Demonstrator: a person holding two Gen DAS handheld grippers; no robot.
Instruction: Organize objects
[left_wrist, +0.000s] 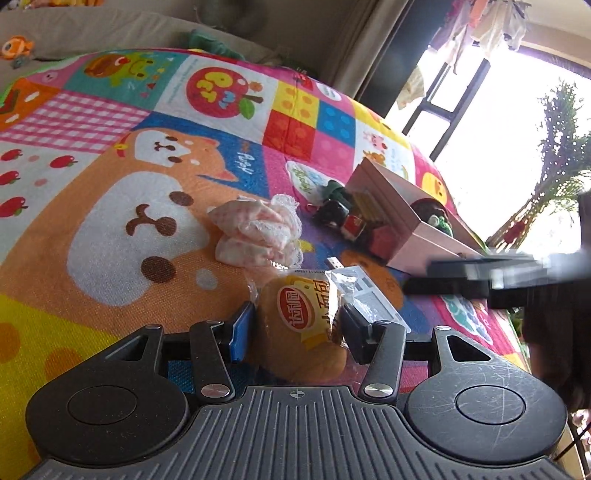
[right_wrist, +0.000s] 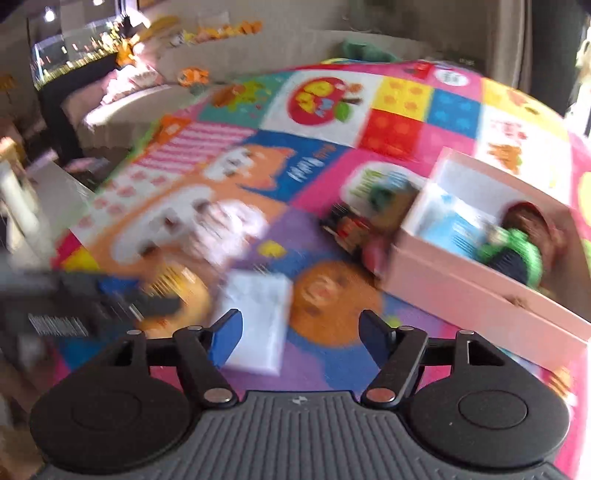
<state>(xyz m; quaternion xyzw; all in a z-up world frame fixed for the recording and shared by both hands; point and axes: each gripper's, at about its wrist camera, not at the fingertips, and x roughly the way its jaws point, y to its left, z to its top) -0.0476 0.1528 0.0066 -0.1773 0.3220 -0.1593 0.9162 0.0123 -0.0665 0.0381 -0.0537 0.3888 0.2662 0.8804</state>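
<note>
Bread (left_wrist: 303, 328), a small round bun in a clear, crinkled plastic wrapper with a yellow and red label, sat between the fingers of the left gripper (left_wrist: 295, 325), and the blue pads pressed on its two sides, so it was grasped. It was well apart from the pink box (left_wrist: 417, 236), on the side nearer to the camera. The right gripper (right_wrist: 301, 336) was released, its fingers stood wide and nothing was between them; in the left view it appeared as a blurred dark shape just in front of the box.

As a judgement, the work was only partly done. Inside the box (right_wrist: 461, 280) lay already a light blue packet (right_wrist: 452, 225), something green (right_wrist: 517, 243) and a dark brown round thing (right_wrist: 532, 221); the blur hid what they were. Still outside, against the box's wall, lay a heap of small toys (left_wrist: 343, 210), dark and red. Farther from the box lay a crumpled white cloth with lace (left_wrist: 258, 229), soft and loose, and a flat white packet (right_wrist: 258, 314) lay close to the bread.

All of this rested on a play mat (left_wrist: 110, 184) with a fine woven texture and bright cartoon pictures. The box looked rigid, of smooth card, with straight walls.
</note>
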